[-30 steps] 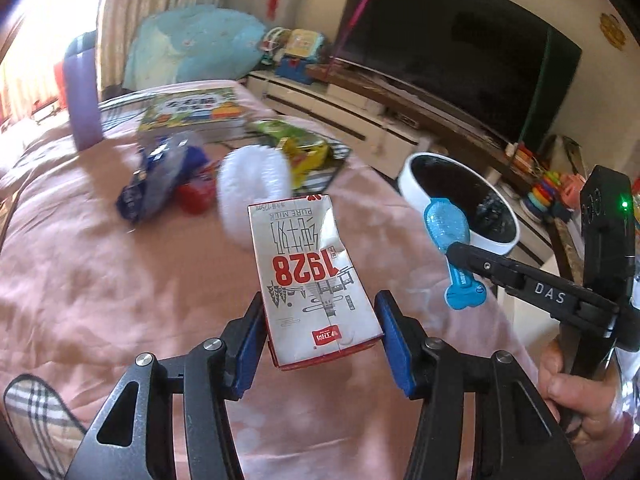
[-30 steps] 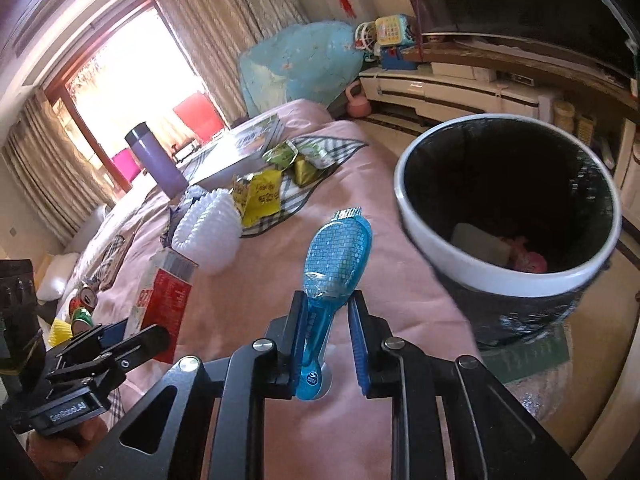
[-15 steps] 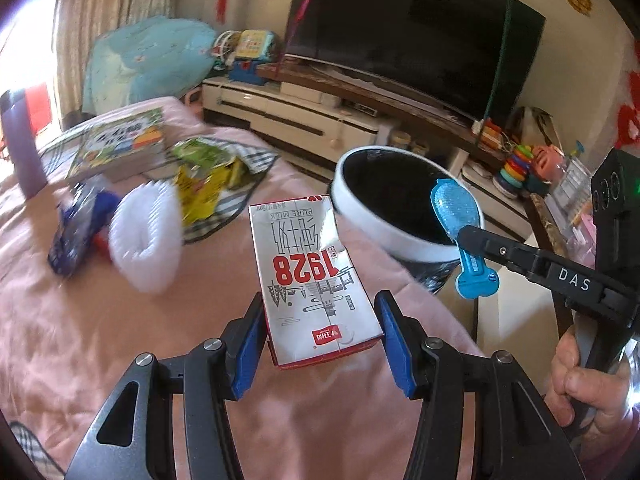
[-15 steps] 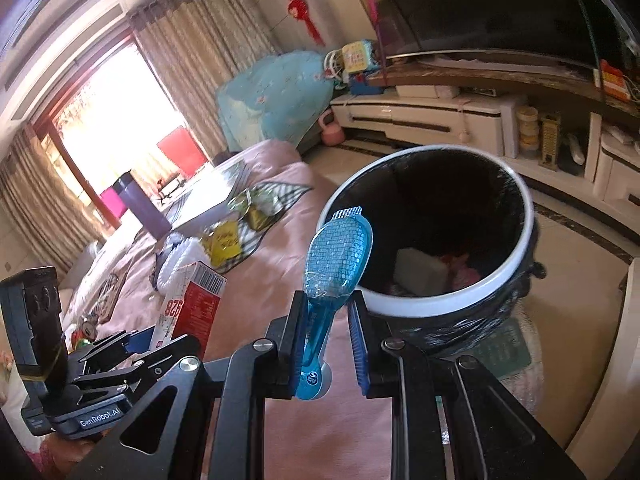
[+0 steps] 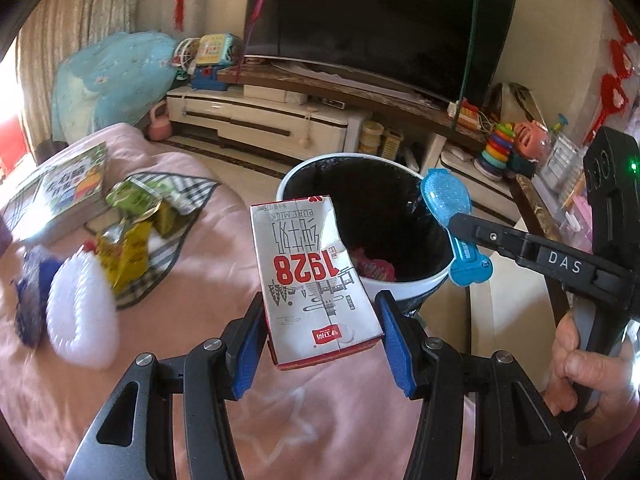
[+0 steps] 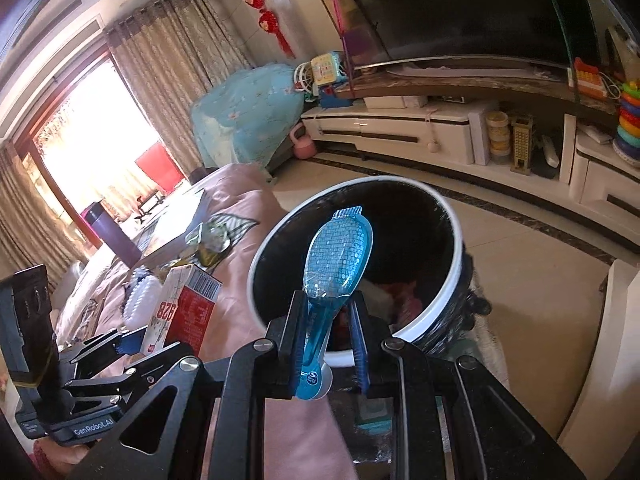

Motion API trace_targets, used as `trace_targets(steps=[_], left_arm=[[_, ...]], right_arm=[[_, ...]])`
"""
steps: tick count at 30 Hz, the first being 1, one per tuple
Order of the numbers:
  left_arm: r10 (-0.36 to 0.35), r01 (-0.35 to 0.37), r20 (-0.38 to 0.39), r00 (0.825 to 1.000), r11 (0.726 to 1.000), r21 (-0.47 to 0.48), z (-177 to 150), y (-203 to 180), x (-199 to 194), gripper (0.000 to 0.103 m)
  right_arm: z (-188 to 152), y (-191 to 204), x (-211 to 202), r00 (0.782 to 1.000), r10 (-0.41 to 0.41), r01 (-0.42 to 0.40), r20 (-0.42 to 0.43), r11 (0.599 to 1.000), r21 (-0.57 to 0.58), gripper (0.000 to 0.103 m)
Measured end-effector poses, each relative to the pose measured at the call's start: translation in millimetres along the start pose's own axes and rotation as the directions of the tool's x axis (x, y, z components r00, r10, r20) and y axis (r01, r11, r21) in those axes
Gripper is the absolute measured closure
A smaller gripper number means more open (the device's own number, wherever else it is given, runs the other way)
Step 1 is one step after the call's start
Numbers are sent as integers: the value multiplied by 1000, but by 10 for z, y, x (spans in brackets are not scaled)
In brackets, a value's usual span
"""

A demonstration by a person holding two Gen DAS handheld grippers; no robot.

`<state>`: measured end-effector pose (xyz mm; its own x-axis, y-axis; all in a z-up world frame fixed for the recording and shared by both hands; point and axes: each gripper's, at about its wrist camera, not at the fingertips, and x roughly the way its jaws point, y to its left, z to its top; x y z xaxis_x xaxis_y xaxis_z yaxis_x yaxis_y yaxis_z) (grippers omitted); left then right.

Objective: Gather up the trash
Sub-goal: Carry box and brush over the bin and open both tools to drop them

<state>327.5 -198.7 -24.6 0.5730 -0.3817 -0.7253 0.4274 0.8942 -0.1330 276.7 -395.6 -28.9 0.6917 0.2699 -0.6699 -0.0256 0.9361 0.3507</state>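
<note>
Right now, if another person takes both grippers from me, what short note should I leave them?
Left gripper: jaws shut on the milk carton, held beside the trash bin, not yet over it.
Right gripper: jaws shut on the blue wrapper, over the bin's opening.
Done: some trash lies in the bin.
Left: drop both items, then collect the yellow wrappers and white foam net from the pink bed cover.
</note>
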Motion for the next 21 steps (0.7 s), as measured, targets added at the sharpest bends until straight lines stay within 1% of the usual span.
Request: trace_targets(steps=[7,13,21], left_arm=[[-4,4,-12,1000,1000,26,219,-104,254,51],[-10,11,-21,1000,1000,28,410,-119,447,51],[-15,16,-43,999,1000,22,539,-126,692,51]], right_arm=[[105,-91,92,1000,-12,12,-6,1000,1,83],[192,-174,183,1000,-21,21,-23,1000,-2,83],[287,-288,296,998,-36,36,-43,999,-3,82]])
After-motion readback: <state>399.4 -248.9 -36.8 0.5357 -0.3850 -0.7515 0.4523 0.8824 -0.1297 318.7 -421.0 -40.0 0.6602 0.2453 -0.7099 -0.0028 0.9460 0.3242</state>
